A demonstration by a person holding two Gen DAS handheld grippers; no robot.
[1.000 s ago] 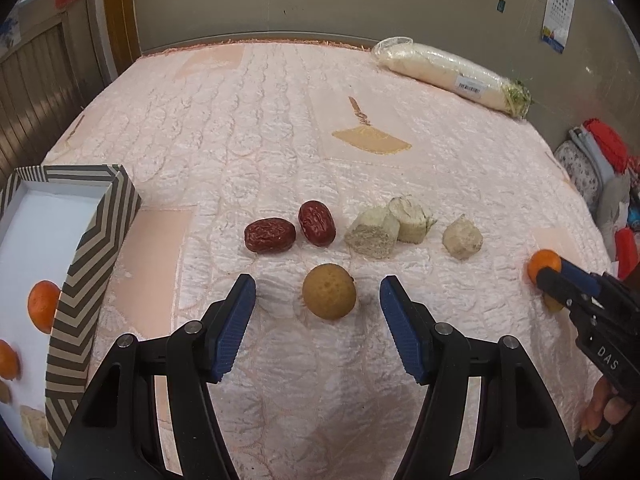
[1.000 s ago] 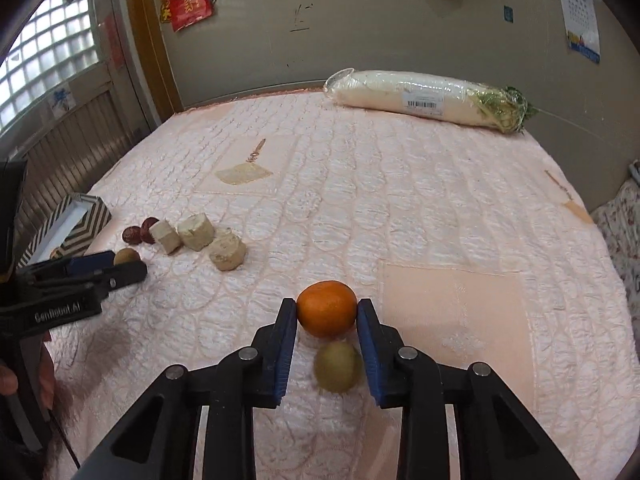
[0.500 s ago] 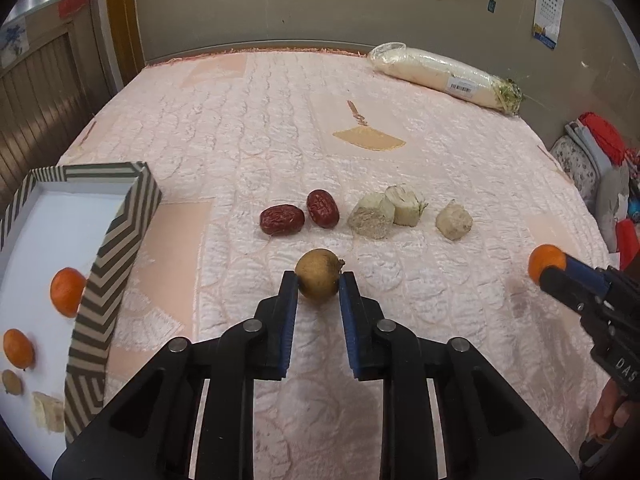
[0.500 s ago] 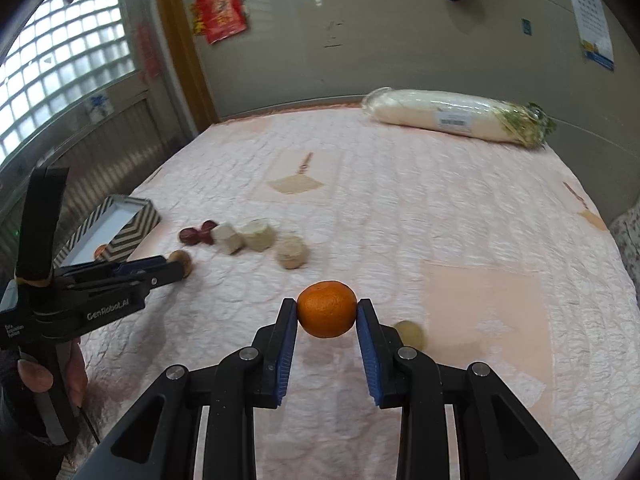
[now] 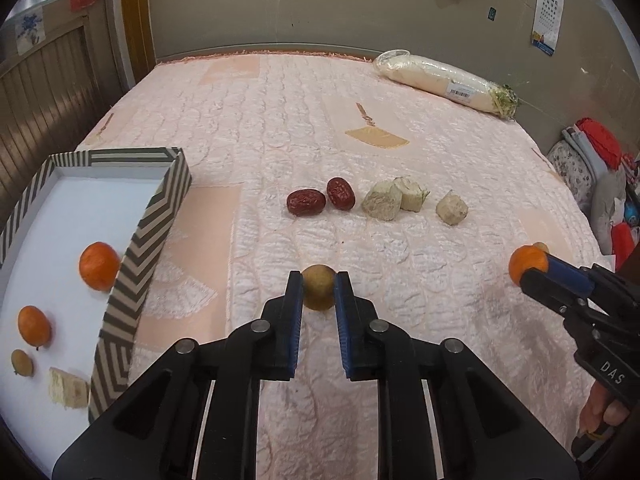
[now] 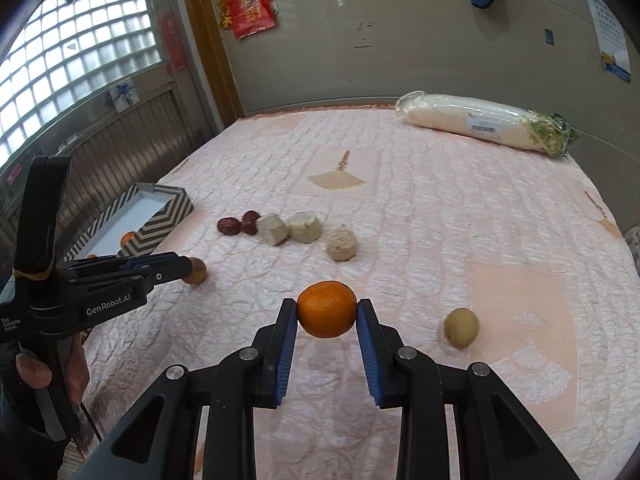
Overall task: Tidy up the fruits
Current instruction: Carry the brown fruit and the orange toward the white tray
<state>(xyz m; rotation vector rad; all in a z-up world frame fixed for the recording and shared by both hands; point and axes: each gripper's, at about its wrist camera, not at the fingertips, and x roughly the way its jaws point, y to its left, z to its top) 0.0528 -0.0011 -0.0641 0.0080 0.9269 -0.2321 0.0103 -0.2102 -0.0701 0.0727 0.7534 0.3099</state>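
Across the pink quilted bed (image 5: 304, 128), your striped box (image 5: 152, 216) sits at the left edge of the left view, already holding two oranges. Your left gripper (image 5: 318, 292) is clamped on a small brown fruit (image 5: 318, 286) at lower centre; your right gripper (image 6: 327, 314) pinches a mandarin (image 6: 327, 314) by its sides. Both grips sit at the fingertips, so a jolt could roll either fruit out. Only the right view clearly shows the loose brown fruit (image 6: 461, 327) at lower right; only the left view shows the box's contents.
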